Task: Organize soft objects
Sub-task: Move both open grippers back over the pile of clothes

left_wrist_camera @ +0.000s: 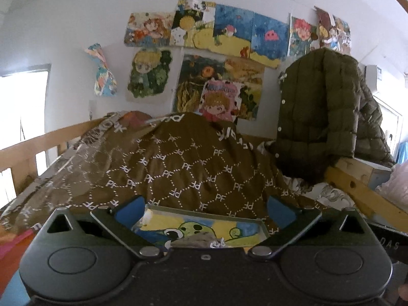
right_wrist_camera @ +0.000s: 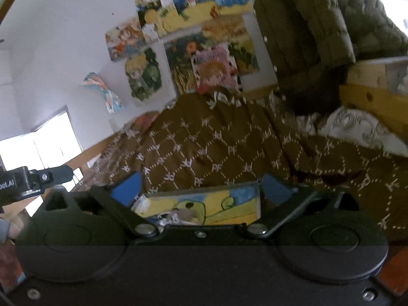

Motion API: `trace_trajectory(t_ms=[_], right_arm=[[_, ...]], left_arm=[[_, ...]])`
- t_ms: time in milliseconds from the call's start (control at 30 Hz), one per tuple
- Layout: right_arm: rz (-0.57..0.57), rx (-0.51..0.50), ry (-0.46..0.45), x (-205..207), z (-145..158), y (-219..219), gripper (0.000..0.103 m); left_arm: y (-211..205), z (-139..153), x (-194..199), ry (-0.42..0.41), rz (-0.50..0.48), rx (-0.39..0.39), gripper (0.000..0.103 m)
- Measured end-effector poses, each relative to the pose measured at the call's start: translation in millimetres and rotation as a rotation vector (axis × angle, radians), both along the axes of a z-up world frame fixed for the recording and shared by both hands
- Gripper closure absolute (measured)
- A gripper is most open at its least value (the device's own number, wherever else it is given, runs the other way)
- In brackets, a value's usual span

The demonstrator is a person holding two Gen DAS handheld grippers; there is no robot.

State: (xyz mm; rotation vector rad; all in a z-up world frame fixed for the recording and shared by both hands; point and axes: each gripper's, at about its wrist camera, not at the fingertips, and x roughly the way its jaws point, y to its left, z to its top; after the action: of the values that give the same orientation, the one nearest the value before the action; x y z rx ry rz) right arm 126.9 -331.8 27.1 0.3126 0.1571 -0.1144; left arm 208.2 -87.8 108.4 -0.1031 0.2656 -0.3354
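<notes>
Both grippers level, fingers (left_wrist_camera: 131, 205) spread, blanket (left_wrist_camera: 178, 163) ahead

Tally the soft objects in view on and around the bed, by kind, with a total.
Brown patterned blanket: 1
Olive quilted jacket: 1
White patterned bedding: 1
Pink fluffy item at the right edge, kind unclear: 1
Total: 4

The brown blanket (left_wrist_camera: 178, 163) is covering most of the bed, and its left end is running off the frame. The green jacket (right_wrist_camera: 306, 38) is getting cropped at the top, and the wall drawings (right_wrist_camera: 204, 51) are looking smeary.
</notes>
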Motion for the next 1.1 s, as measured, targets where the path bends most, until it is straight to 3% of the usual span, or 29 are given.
trace_trajectory(t_ms=[233, 567, 900, 1100], right_arm=[[0.016, -0.074, -0.078, -49.5, 15.7, 24.1, 0.0], [0.052, -0.154, -0.161, -123.0, 4.0, 55.1, 0.0], [0.029, -0.117, -0.069, -169.8, -19.3, 66.8, 0.0], [0.005, -0.108, -0.013, -188.6, -29.2, 75.2, 0.0]], left_arm=[[30.9, 3.3, -45.7, -0.039, 0.023, -0.011, 0.001], [62.3, -14.5, -108.4, -0.086, 0.029, 0.02, 0.001], [75.4, -38.7, -160.9, -0.109, -0.028, 0.097, 0.001], [85.5, -56.5, -175.5, -0.06, -0.051, 0.115, 0.001]])
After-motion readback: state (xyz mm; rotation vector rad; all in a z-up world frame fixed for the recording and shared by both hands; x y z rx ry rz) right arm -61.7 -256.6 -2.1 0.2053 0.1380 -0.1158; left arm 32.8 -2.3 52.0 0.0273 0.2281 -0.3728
